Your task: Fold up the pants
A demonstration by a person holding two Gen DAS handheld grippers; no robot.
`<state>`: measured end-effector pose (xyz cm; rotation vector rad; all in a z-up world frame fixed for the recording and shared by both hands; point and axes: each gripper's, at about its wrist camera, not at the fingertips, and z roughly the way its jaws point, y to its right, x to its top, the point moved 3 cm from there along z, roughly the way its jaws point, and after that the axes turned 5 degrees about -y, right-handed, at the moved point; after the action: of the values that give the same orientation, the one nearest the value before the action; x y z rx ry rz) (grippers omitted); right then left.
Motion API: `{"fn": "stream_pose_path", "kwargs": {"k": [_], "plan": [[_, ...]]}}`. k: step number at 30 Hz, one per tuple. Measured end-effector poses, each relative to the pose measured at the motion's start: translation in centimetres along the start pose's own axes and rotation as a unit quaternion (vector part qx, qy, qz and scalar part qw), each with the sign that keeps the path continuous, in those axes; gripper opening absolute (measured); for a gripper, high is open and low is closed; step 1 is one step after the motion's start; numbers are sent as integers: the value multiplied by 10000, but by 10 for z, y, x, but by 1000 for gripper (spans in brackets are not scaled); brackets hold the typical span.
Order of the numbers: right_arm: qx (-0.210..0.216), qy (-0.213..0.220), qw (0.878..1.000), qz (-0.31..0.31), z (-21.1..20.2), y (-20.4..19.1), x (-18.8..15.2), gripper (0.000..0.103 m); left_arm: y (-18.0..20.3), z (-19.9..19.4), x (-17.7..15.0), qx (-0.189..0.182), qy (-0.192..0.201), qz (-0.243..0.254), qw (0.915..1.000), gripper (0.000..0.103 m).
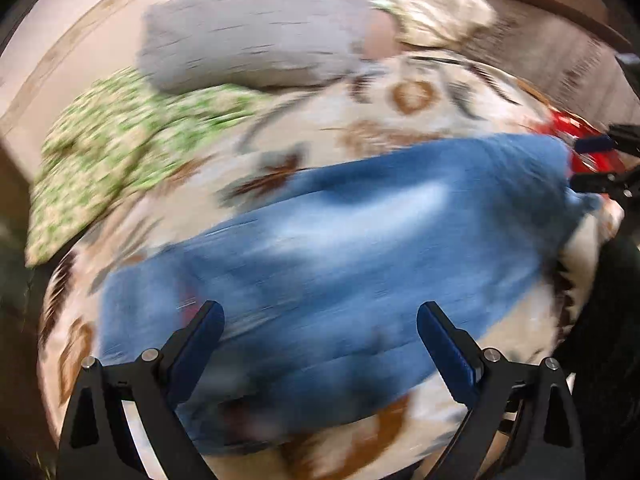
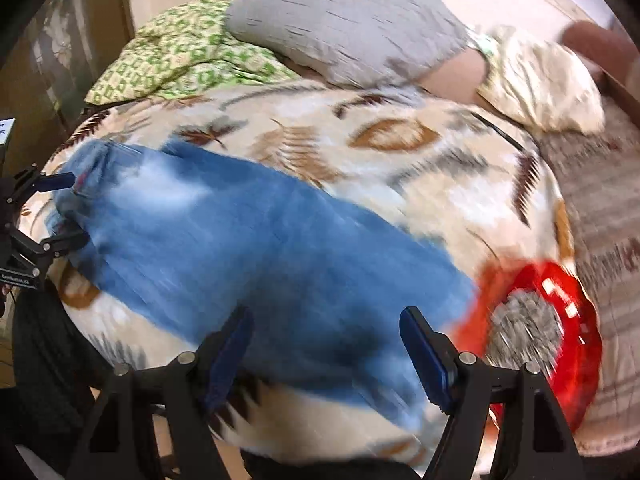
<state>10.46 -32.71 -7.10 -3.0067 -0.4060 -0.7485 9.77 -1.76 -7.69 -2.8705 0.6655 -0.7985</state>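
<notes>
Blue jeans (image 1: 340, 248) lie stretched across a leaf-patterned blanket (image 1: 400, 120), folded lengthwise as far as the blur lets me tell. My left gripper (image 1: 320, 312) hangs open above one end of them, nothing between its blue pads. In the right wrist view the jeans (image 2: 240, 232) run from the left edge to the bottom middle. My right gripper (image 2: 326, 318) stands open over their near end, holding nothing. Each gripper shows in the other's view: the right gripper (image 1: 590, 163) at the jeans' far end, the left gripper (image 2: 66, 209) at the left edge, both open.
A grey pillow (image 2: 348, 16), a green-patterned cloth (image 2: 180, 52) and a cream pillow (image 2: 540, 84) lie at the head of the bed. A red thing with a grey patch (image 2: 560, 320) sits beside the jeans' end. The blanket (image 2: 400, 152) drops off at the near edge.
</notes>
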Motion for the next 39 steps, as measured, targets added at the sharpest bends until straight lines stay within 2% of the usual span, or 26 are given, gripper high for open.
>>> {"fn": "stream_pose_path", "kwargs": {"k": [4, 7, 10, 15, 20, 22, 25, 27, 28, 29, 30, 31, 34, 39], "plan": [[273, 39, 9992, -279, 16, -49, 34, 78, -66, -6, -27, 362, -106, -525, 9979, 97], [518, 48, 9972, -543, 28, -96, 58, 78, -118, -13, -54, 675, -261, -877, 9935, 97], [799, 77, 9938, -768, 35, -137, 70, 78, -154, -17, -78, 869, -394, -1213, 9880, 97], [1002, -14, 9881, -1168, 46, -187, 70, 78, -163, -15, -92, 791, -419, -1341, 9869, 97], [1177, -5, 9835, -1377, 46, -216, 73, 78, -158, -7, -73, 522, -230, -1363, 9890, 97], [1232, 21, 9806, -1522, 47, -229, 74, 78, -160, 3, -65, 405, -221, -1406, 9890, 97], [1202, 35, 9774, -1740, 57, -250, 76, 78, -161, 29, -62, 142, -444, -1519, 9873, 97], [1306, -7, 9758, -1756, 70, -262, 77, 78, -155, 45, -64, 63, -486, -1359, 9895, 95], [1368, 10, 9756, -1719, 78, -267, 76, 75, -151, 50, -65, -69, -473, -1349, 9897, 74], [1435, -29, 9755, -1667, 87, -271, 75, 59, -148, 57, -68, -470, -523, -1428, 9872, 30], [1480, -128, 9754, -1627, 95, -273, 73, 47, -146, 63, -70, -701, -644, -1565, 9831, 32], [1405, -207, 9769, -1598, 105, -276, 71, 28, -144, 62, -70, -625, -590, -1571, 9838, 31], [1336, -56, 9752, -1766, 102, -281, 67, 14, -140, 50, -65, -496, -529, -1373, 9879, 29], [1356, 188, 9701, -2002, 66, -272, 72, 11, -146, -10, -54, -630, 49, -1273, 9898, 26]]}}
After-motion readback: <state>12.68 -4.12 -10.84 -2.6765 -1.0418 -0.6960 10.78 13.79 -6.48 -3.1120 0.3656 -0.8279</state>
